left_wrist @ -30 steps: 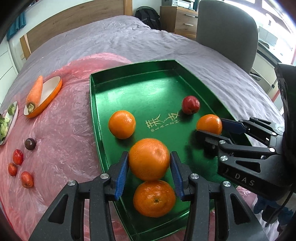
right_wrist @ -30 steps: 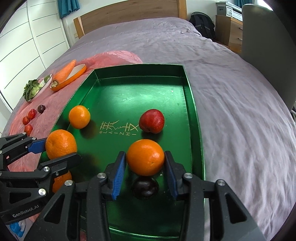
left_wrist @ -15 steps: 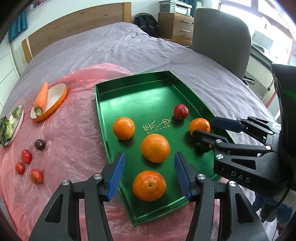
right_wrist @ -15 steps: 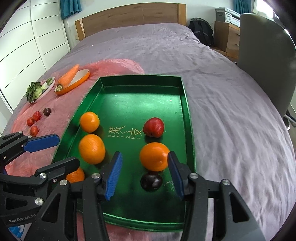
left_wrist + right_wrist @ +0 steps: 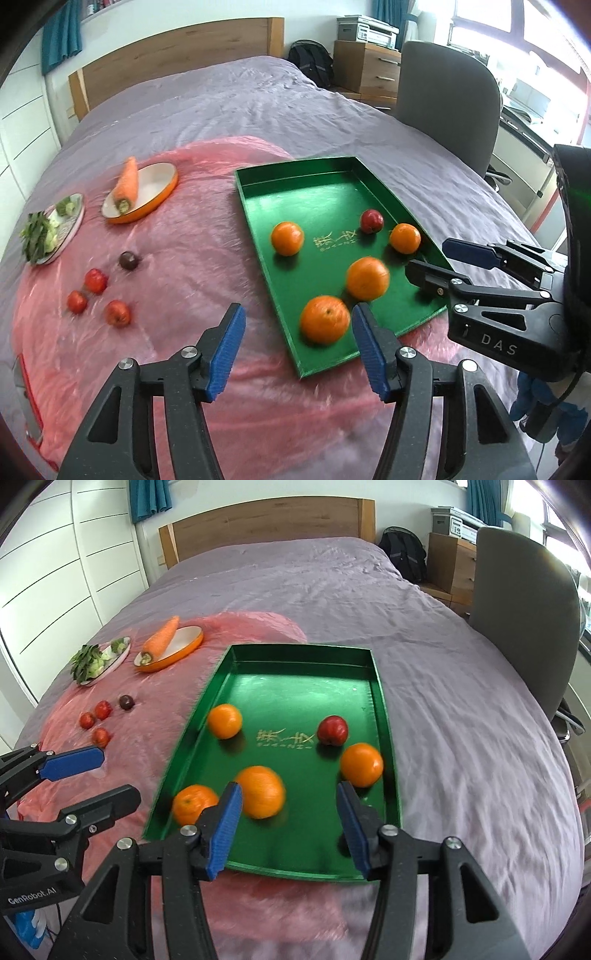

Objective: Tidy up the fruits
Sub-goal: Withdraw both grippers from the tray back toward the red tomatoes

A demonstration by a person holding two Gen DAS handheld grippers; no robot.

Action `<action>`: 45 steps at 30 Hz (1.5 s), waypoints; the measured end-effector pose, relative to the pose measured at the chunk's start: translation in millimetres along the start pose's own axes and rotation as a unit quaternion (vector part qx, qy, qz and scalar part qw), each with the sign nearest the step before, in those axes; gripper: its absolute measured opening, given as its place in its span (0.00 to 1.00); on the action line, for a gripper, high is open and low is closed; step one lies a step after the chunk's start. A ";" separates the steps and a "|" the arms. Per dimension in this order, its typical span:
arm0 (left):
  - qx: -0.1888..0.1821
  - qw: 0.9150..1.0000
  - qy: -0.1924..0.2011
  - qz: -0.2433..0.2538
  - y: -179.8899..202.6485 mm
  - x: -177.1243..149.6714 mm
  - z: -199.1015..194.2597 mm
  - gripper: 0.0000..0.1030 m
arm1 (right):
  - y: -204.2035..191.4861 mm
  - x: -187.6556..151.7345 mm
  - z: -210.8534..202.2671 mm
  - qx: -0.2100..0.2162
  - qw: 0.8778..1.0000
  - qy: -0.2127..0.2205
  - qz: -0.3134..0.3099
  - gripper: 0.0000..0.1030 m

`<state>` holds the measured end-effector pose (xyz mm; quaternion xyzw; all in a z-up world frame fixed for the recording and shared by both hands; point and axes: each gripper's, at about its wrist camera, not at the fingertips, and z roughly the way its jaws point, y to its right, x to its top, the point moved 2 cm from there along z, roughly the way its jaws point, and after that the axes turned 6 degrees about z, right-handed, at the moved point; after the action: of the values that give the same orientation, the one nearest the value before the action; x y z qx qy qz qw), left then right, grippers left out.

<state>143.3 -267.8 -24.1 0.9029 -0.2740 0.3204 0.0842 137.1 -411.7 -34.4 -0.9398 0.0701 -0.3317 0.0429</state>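
Above the green tray (image 5: 384, 716) of oranges (image 5: 261, 792), both tongs (image 5: 297, 350) (image 5: 290, 825) empty, jaws opening.

The left gripper (image 5: 297, 350) is a black, faintly speckled plastic frame with triangular cut-outs in its two arms, round silver screws at the joints and ribbed blue pads on its fingers (image 5: 226, 352). Seen from the right wrist camera, its side carries white lettering reading "GenRobot.AI". The right gripper (image 5: 290, 827) is built the same way, black with silver screws and blue ribbed fingers (image 5: 225, 827); its side shows the letters "DAS". A thin black cable hangs below its body, beside what may be a blue sleeve or cloth, too blurred to tell
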 end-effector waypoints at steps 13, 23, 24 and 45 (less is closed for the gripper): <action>0.024 0.999 0.011 -0.021 -26.9 -34.4 -54.6 0.58 | -52.9 -26.5 -46.8 0.019 1.000 0.010 -0.017 0.74; 0.037 0.998 0.026 -0.040 -44.4 -66.4 -89.8 0.78 | -87.0 -55.2 -67.9 0.023 0.999 0.007 -0.031 0.75; 0.038 0.998 0.027 -0.043 -46.2 -68.8 -93.2 0.78 | -90.8 -57.8 -69.9 0.023 0.999 0.007 -0.033 0.75; 0.082 0.992 0.045 -0.079 -101.5 -126.1 -135.7 0.78 | -165.6 -92.2 -91.5 0.046 0.996 0.009 -0.075 0.86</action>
<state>45.5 -82.9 5.4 0.9103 -0.1706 0.3742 0.0471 25.6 -236.7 0.8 -0.9365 -0.0161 -0.3450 0.0607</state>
